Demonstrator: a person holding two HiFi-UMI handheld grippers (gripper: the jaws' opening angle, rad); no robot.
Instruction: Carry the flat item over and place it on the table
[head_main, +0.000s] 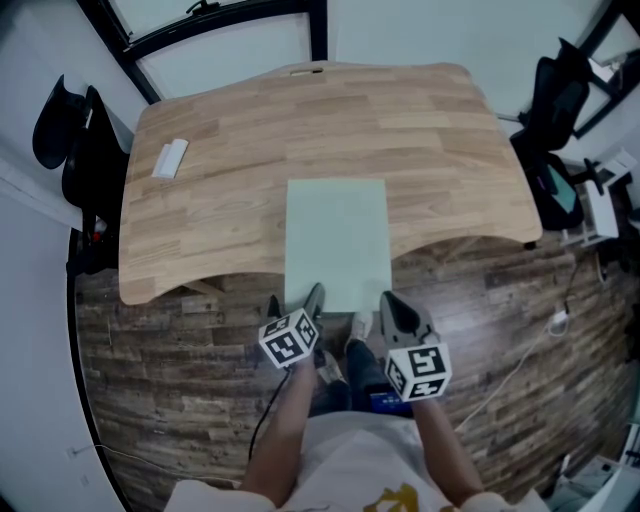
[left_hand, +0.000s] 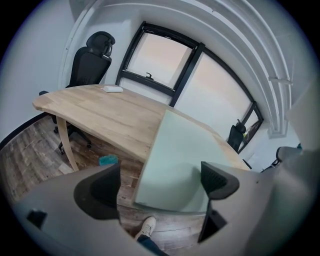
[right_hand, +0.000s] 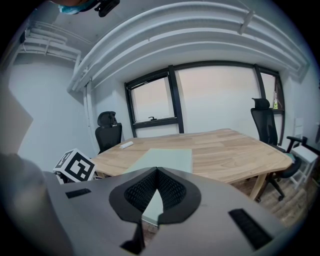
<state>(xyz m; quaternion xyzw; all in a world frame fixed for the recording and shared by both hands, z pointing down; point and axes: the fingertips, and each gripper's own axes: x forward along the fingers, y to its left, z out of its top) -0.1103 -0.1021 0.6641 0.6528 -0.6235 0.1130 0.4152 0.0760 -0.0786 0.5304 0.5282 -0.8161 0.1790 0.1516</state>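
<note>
A pale green flat sheet (head_main: 337, 245) lies on the wooden table (head_main: 220, 160), its near end sticking out past the table's front edge. My left gripper (head_main: 315, 297) is at the sheet's near left corner. In the left gripper view it (left_hand: 160, 175) stands open, with the sheet's (left_hand: 185, 160) near edge between the jaws. My right gripper (head_main: 390, 303) sits at the near right corner. In the right gripper view it (right_hand: 157, 172) is shut; the sheet (right_hand: 167, 157) lies just beyond the pads and shows through the gap under them, not clamped.
A small white object (head_main: 169, 158) lies at the table's far left. Black office chairs stand at the left (head_main: 70, 140) and the right (head_main: 555, 100). My shoe (head_main: 360, 325) is on the wood floor below the sheet. A white cable (head_main: 520, 360) runs at the right.
</note>
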